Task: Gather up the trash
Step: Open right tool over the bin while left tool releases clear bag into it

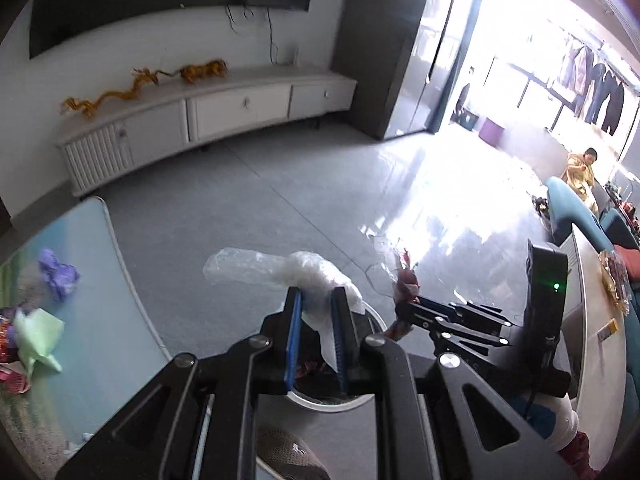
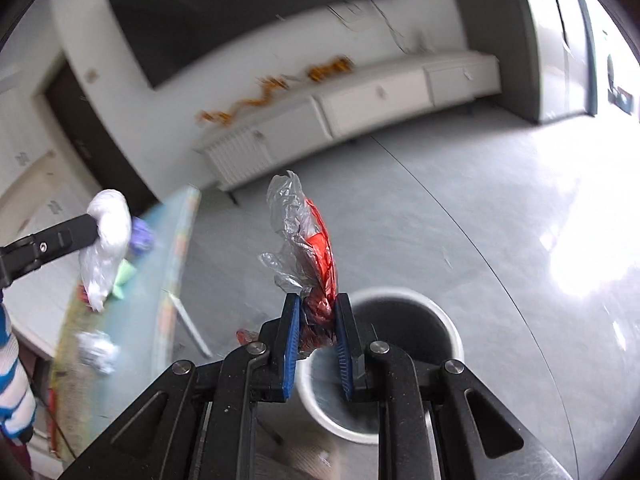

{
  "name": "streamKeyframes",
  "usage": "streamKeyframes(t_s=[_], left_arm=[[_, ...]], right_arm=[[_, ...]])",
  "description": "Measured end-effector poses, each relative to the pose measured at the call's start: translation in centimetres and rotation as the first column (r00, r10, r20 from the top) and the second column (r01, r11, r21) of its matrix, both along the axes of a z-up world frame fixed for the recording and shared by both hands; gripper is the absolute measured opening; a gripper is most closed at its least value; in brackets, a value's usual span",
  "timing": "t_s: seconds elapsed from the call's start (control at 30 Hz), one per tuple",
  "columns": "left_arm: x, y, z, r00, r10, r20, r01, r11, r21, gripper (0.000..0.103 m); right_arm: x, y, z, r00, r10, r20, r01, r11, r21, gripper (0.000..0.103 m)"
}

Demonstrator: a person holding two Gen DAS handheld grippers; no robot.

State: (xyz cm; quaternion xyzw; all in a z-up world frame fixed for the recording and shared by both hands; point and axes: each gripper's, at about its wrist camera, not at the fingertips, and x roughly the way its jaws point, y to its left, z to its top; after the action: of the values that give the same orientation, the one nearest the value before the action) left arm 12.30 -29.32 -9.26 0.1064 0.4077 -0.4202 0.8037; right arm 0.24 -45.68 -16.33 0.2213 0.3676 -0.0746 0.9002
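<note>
Left wrist view shows you the grey floor (image 1: 248, 208) and the pale blue worktop (image 1: 100, 272) at the left edge, still carrying crumpled scraps (image 1: 58, 274); the white bin (image 2: 404, 364) stands on the floor just beyond both grippers. Your left gripper (image 1: 316, 308) is pinching a wad of clear plastic wrap (image 1: 280, 270) above the bin's rim; your right gripper (image 2: 316, 320) is clamped on a red and clear wrapper (image 2: 308, 248), upright over the bin's near edge.

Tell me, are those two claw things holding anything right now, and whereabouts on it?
Yes, both. The left gripper pinches a crumpled clear plastic bag near its lower end. The right gripper clamps a red and clear wrapper at its bottom end.
</note>
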Motion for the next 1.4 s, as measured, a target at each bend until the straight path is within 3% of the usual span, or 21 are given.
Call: streamKeyframes(t_s=[0.13,0.23,0.3,0.47,0.53,0.57,0.63,0.77,1.0,1.33,1.4], left_arm=[[1.0,-4.4,-6.0,0.996,-0.026,-0.083,0.033,0.995,0.092,0.016],[1.6,-6.1,-8.9,0.991,-0.037,-0.126,0.054,0.99,0.13,0.016],[2.0,-7.2,-10.7,0.988,-0.046,-0.146,0.069,0.985,0.156,0.016],[2.6,-9.1,-14.0,0.975,-0.051,-0.216,0.093,0.977,0.192,0.019],[2.9,-9.3,-14.9,0.969,-0.05,-0.242,0.1,0.975,0.197,0.028],[2.9,-9.4,-15.2,0.968,-0.048,-0.248,0.099,0.975,0.199,0.038],[3.2,-9.6,-15.4,0.967,-0.039,-0.251,0.091,0.976,0.197,0.048],[3.9,-9.5,-15.3,0.965,-0.021,-0.26,0.074,0.978,0.194,0.049],[4.5,-8.0,-14.1,0.978,0.028,-0.208,0.013,0.982,0.189,0.049],[4.8,-4.8,-9.8,0.987,0.094,-0.132,-0.074,0.987,0.144,0.049],[4.8,-3.8,-8.8,0.989,0.102,-0.11,-0.087,0.988,0.129,0.054]], right_arm=[[1.0,-1.7,-5.5,0.991,-0.05,-0.122,0.052,0.999,0.012,0.019],[1.4,-2.6,-8.8,0.981,-0.079,-0.179,0.085,0.996,0.024,0.021],[1.6,-3.2,-10.2,0.975,-0.092,-0.202,0.101,0.994,0.035,0.033],[0.7,-4.6,-13.5,0.964,-0.111,-0.241,0.131,0.989,0.069,0.04],[0.4,-5.0,-14.1,0.961,-0.119,-0.248,0.142,0.987,0.075,0.042],[0.5,-4.9,-14.0,0.96,-0.122,-0.251,0.144,0.987,0.071,0.044],[0.4,-4.6,-13.5,0.956,-0.133,-0.261,0.15,0.988,0.047,0.047],[0.4,-3.3,-12.5,0.945,-0.167,-0.283,0.161,0.986,-0.043,0.051],[-0.5,-1.7,-11.5,0.93,-0.217,-0.298,0.171,0.97,-0.173,0.052],[0.0,0.6,-8.5,0.954,-0.183,-0.238,0.118,0.958,-0.261,0.056],[0.2,1.4,-7.8,0.962,-0.16,-0.22,0.099,0.959,-0.264,0.058]])
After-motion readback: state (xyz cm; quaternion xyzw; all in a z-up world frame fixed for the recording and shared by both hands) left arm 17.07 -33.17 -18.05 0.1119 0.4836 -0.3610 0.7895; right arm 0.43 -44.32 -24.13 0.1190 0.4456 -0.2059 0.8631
